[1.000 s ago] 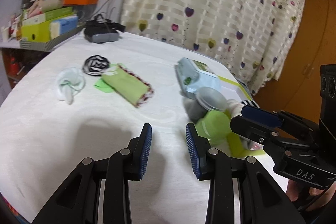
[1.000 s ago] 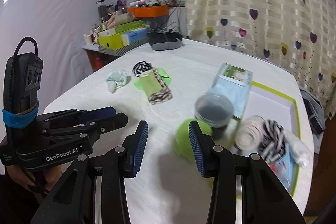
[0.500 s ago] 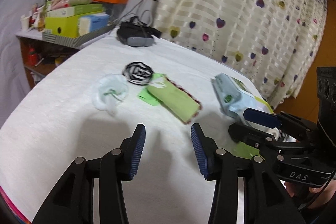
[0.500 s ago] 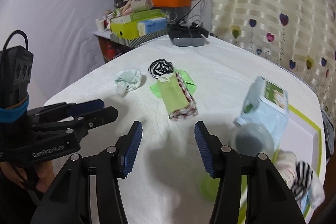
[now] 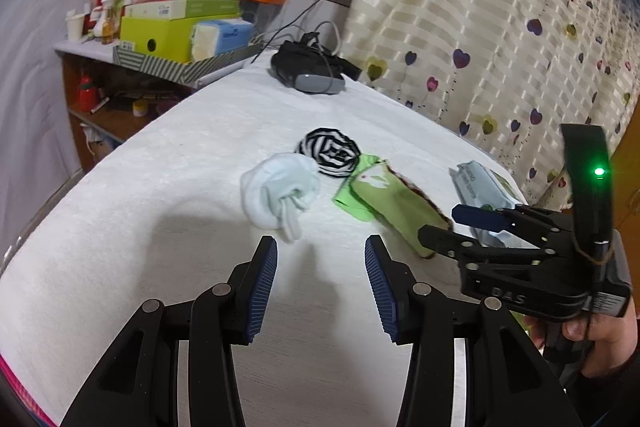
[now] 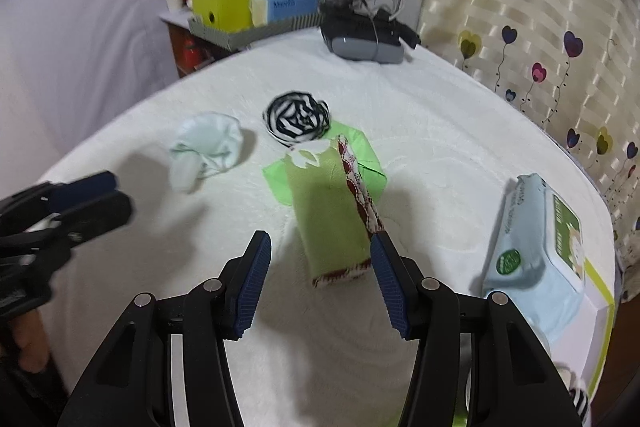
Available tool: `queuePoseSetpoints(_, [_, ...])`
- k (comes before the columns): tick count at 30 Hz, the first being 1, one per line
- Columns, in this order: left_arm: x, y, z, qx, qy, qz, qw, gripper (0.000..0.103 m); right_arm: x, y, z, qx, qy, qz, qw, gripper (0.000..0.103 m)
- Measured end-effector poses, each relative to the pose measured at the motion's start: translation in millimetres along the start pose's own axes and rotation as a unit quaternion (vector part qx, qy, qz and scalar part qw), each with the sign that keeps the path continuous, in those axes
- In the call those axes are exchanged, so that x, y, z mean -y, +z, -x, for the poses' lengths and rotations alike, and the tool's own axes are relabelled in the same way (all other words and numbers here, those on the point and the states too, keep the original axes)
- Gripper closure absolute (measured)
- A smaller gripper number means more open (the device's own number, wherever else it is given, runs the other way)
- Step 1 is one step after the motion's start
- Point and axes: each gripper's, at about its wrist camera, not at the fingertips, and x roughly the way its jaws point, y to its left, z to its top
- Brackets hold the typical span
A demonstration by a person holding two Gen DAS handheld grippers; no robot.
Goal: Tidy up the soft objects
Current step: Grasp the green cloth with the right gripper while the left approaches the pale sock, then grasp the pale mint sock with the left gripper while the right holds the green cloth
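Note:
On the white table (image 5: 120,247) lie a pale blue sock bundle (image 5: 280,191) (image 6: 208,147), a black-and-white striped sock roll (image 5: 328,151) (image 6: 298,117) and a folded green cloth with red trim (image 5: 392,203) (image 6: 328,219). My left gripper (image 5: 320,279) hovers just short of the pale bundle, its jaws opening with nothing between them. My right gripper (image 6: 318,275) is open, and the near end of the green cloth shows between its fingertips, untouched. Each gripper also appears in the other's view, the right gripper (image 5: 440,223) and the left gripper (image 6: 118,195).
A blue wet-wipes pack (image 6: 536,251) (image 5: 480,187) lies at the right on a white tray with a green border (image 6: 600,307). A black headset (image 5: 308,75) sits at the far edge. A cluttered shelf (image 5: 176,27) stands beyond the left side, a heart-print curtain (image 5: 500,27) behind.
Both grippers swung left, away from the tray, the grey cup and the green item, toward the socks and the green cloth. Both pairs of jaws spread wider.

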Motion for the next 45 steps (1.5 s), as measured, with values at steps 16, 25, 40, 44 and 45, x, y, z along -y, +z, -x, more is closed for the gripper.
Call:
queuePoseSetpoints(16, [-10.4,14.5,-18.8,-0.016,0.016,-0.001,0.9997,0.057,19.4,15.7,-38.0,-0.049,-0.054,-0.039,0.997,0.072])
queuePoseSetpoints(25, [-5.0,29.7,-47.1,-0.026,0.037,-0.022,0.9987,0.057,26.9,12.9,-12.0,-0.015,-0.034,-0.061,0.997,0.081])
queuePoseSetpoints(40, [-7.6,44.2,-94.2,-0.055,0.067,-0.033,0.9957,0.050,30.2,3.9,17.3,0.023,0.001,-0.076,0.997,0.081])
queuePoseSetpoints(44, [-9.0,43.7,-103.4,-0.061,0.076,-0.032,0.9947,0.050,30.8,3.3,18.3,0.025,0.005,-0.078,0.997,0.081])
queuePoseSetpoints(45, [-9.7,43.4,-105.5,-0.063,0.078,-0.033,0.9944,0.050,31.0,2.7,19.0,0.026,0.006,-0.078,0.997,0.081])
